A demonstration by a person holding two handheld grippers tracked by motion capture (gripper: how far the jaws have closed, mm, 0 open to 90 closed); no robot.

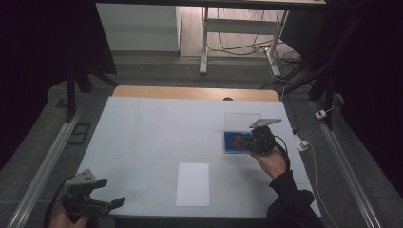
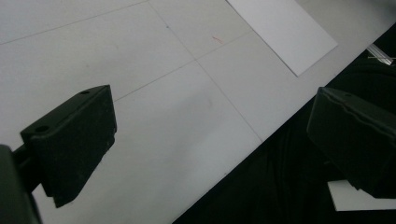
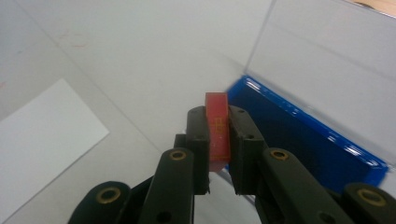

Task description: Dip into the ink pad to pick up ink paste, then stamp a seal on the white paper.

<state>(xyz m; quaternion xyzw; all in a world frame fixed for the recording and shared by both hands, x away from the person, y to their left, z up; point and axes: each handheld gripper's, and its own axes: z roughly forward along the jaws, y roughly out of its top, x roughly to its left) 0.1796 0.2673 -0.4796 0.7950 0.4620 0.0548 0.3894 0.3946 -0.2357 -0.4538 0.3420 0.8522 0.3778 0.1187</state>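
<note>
Pinching a thin red block (image 3: 217, 130) on edge, the right gripper (image 3: 218, 140) hovered at the near edge of the blue tray (image 3: 308, 140). Such a narrow grip could let it twist free. The left gripper (image 2: 210, 140), well away, gaped wide, empty.

The right hand-held gripper (image 1: 247, 141), held out by a dark-sleeved forearm (image 1: 285, 190), has its jaws clamped on a small red block (image 3: 217, 130). The left hand-held gripper (image 1: 116, 202) sits at the desk's (image 1: 157, 123) near-left corner, jaws wide apart.
</note>
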